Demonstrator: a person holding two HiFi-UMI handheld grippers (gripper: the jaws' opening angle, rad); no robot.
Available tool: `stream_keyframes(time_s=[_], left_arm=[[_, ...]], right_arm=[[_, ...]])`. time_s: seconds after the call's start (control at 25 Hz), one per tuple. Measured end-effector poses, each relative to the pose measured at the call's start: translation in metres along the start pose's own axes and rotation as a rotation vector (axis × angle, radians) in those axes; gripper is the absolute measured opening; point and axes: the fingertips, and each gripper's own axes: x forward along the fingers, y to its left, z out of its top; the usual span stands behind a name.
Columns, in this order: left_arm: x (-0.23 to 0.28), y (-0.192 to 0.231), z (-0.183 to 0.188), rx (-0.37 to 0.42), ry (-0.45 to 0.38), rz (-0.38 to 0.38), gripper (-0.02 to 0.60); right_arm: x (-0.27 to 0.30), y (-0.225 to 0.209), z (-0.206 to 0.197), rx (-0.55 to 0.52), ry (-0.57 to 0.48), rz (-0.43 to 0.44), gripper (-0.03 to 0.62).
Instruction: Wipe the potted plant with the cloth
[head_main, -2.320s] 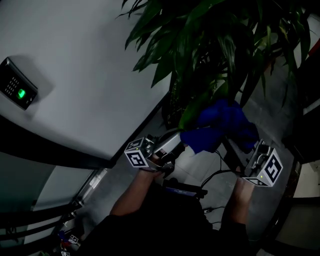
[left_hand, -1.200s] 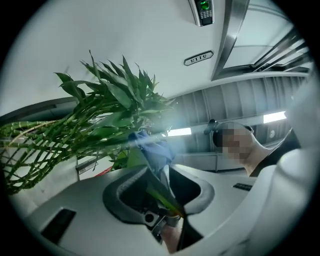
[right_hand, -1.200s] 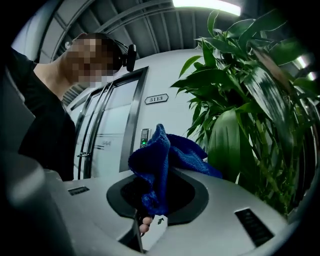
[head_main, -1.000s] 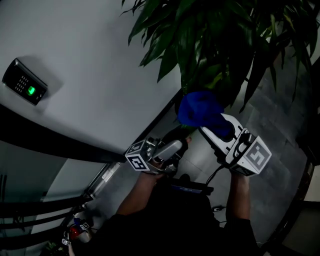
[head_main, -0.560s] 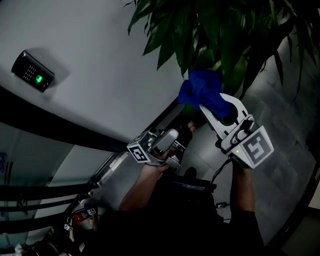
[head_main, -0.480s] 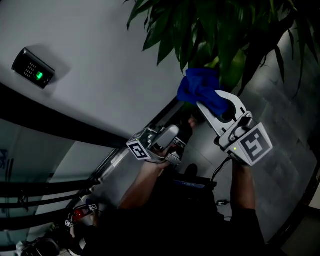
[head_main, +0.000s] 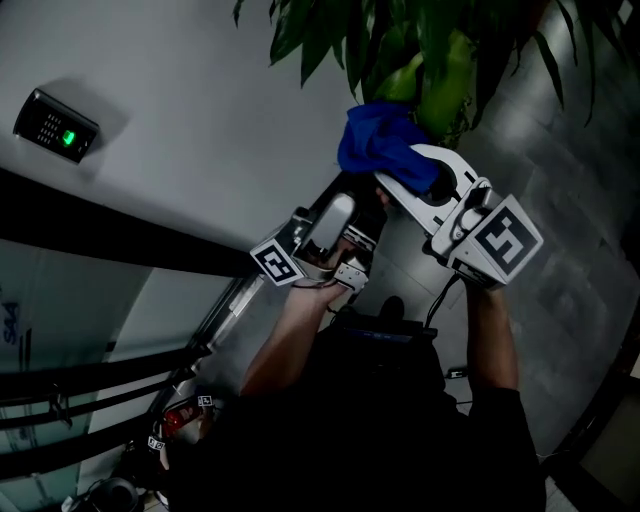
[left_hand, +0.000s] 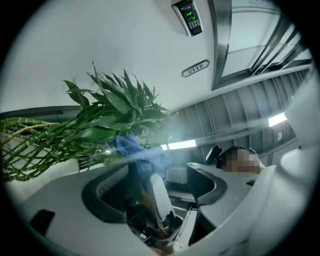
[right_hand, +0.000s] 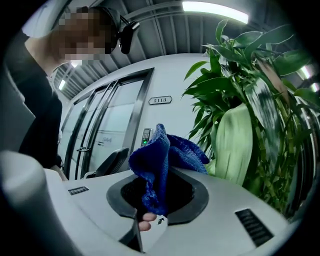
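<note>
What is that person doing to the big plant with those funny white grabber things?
A person is cleaning a potted plant with a tool in each hand. The right gripper is shut on a blue cloth and holds it up against a big pale green leaf. The left gripper points up at the plant just below the cloth, with its jaws apart and nothing clearly gripped.

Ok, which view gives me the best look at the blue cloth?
Right gripper view: the cloth sits centred and sharp, clamped in the right hand-held gripper beside a pale leaf. Head view shows it small and dark; left gripper view shows it blurred.
</note>
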Motion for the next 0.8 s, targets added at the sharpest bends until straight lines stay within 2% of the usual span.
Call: stream_keyframes(time_s=[0.4,0.8], left_arm=[[-0.018,-0.017,0.020,-0.089,0.001,-0.035,0.367],[-0.035,-0.030,0.027,-0.143,0.028,-0.062,0.374]], right_arm=[[0.022,0.054,-0.008,0.011,0.044,-0.043,0.095],[0.037,0.089,-0.025,0.034,0.124,-0.154,0.095]])
